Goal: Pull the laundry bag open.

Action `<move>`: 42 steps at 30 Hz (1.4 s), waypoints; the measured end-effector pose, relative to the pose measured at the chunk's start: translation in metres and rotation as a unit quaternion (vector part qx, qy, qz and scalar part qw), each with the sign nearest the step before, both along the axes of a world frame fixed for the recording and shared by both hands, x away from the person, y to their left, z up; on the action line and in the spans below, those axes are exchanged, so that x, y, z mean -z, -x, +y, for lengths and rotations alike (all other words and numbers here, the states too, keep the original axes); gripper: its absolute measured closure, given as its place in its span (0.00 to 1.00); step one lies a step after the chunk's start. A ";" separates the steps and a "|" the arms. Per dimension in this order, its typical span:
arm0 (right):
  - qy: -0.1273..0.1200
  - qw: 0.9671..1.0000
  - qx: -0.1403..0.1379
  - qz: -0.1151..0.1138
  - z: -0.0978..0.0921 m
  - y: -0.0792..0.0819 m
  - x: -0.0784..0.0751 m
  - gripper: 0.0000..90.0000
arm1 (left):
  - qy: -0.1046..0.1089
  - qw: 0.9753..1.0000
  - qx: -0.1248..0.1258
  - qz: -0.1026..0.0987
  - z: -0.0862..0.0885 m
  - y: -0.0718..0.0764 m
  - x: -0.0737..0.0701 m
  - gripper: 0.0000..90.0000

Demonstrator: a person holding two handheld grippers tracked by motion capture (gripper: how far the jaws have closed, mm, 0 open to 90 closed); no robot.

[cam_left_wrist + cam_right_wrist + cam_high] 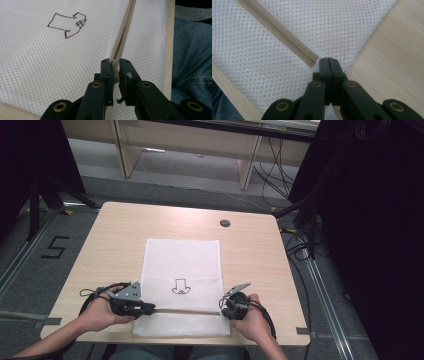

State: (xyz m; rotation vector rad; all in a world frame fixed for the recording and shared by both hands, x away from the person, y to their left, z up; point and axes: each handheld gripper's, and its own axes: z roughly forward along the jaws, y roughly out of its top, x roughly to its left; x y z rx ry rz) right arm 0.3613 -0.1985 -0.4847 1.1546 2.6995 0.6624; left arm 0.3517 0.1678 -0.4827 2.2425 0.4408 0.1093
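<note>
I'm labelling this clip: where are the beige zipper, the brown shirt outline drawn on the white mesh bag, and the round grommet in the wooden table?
beige zipper (279,32), right gripper view, mid-length.
brown shirt outline (67,25), left gripper view, its body.
round grommet (225,223), high view, its centre.

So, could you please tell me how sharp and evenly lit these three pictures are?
High view: soft and low in detail, even light on the mesh bag, both sides black. Left gripper view: mesh and the drawn shirt logo crisp, zipper clear, left gripper slightly soft near the lens. Right gripper view: mesh sharp, no glare, right gripper dark with little detail.
</note>
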 end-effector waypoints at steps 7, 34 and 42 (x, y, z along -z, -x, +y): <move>0.002 1.000 0.001 -0.001 0.000 0.000 0.000 1.00 | -0.004 1.000 -0.013 0.000 0.009 0.000 0.000 0.91; 0.006 1.000 0.006 0.006 0.002 0.001 -0.001 1.00 | -0.020 0.998 -0.054 0.011 0.046 0.004 0.005 0.91; 0.006 1.000 0.005 0.005 0.002 0.001 -0.001 1.00 | -0.030 0.996 -0.078 0.012 0.061 0.005 0.006 0.91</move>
